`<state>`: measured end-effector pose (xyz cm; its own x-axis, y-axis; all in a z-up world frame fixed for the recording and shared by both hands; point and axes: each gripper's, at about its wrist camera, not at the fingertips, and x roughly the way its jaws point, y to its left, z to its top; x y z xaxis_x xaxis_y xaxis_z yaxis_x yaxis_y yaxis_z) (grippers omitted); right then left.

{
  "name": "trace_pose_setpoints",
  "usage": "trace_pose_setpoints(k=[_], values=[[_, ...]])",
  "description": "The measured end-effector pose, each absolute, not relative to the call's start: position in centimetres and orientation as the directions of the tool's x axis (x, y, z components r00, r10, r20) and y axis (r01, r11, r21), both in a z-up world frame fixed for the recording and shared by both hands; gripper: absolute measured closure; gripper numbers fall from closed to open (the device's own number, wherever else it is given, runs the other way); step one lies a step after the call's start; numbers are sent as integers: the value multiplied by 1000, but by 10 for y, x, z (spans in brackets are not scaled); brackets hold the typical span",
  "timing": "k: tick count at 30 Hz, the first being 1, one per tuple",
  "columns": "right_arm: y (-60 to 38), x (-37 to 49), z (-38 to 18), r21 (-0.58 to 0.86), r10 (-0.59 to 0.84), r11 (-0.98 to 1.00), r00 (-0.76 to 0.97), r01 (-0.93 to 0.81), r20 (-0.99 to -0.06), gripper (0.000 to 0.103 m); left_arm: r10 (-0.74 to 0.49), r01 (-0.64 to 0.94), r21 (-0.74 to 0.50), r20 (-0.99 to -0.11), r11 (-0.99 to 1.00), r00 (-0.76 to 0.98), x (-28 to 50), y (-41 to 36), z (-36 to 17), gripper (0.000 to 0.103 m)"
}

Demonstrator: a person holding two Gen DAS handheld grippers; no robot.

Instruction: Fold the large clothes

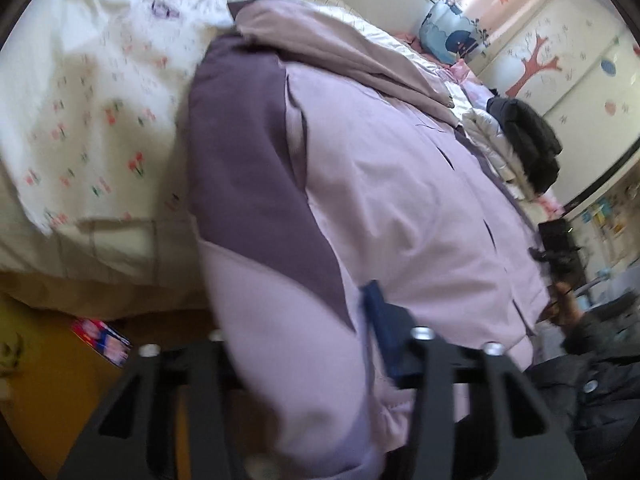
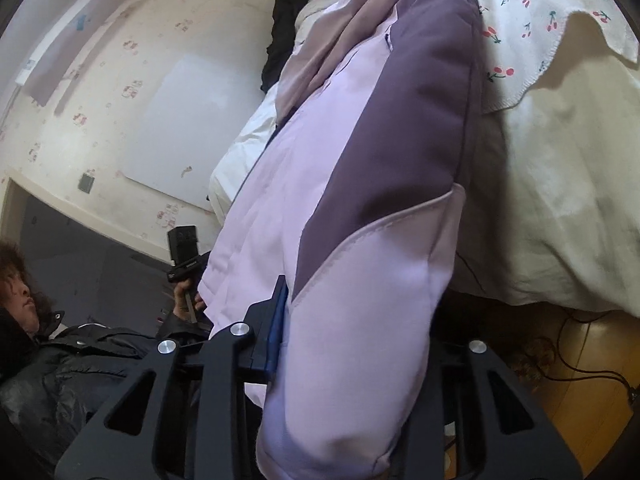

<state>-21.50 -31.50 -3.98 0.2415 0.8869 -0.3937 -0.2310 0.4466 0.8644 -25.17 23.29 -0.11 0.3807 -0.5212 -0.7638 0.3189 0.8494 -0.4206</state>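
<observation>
A padded jacket (image 1: 400, 184), lilac with dark purple panels, lies lengthwise on the bed and hangs over its near edge. In the left wrist view my left gripper (image 1: 296, 332) is shut on the jacket's lower edge, and the thick lilac fabric fills the gap between its blue-padded fingers (image 1: 378, 316). In the right wrist view the same jacket (image 2: 360, 208) bulges between the fingers of my right gripper (image 2: 360, 320), which is shut on it with the blue pad (image 2: 280, 312) pressed into the fabric. The far finger of each gripper is largely hidden by cloth.
The bed carries a cream cover (image 2: 560, 200) and a white flower-print sheet (image 1: 80, 100). Beyond the jacket lie a black garment (image 1: 524, 140) and a blue cushion (image 1: 452, 28). A person in a dark coat (image 2: 68, 360) stands close by. A colourful packet (image 1: 104, 340) and cables (image 2: 580, 372) lie on the wooden floor.
</observation>
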Motion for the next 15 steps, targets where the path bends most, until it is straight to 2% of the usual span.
trace_pose_setpoints(k=[9,12,15], values=[[-314,-208,-46,866,882,461,210,-193,-423,66,-391,401,-211,-804,892,447,-261,217,11,64],[-315,-208,-50,865,878,467,210,-182,-429,59,-379,411,-188,-807,892,453,-260,217,11,64],[-317,-207,-53,865,876,472,206,-169,-437,43,-373,413,-180,-810,893,453,-260,216,10,62]])
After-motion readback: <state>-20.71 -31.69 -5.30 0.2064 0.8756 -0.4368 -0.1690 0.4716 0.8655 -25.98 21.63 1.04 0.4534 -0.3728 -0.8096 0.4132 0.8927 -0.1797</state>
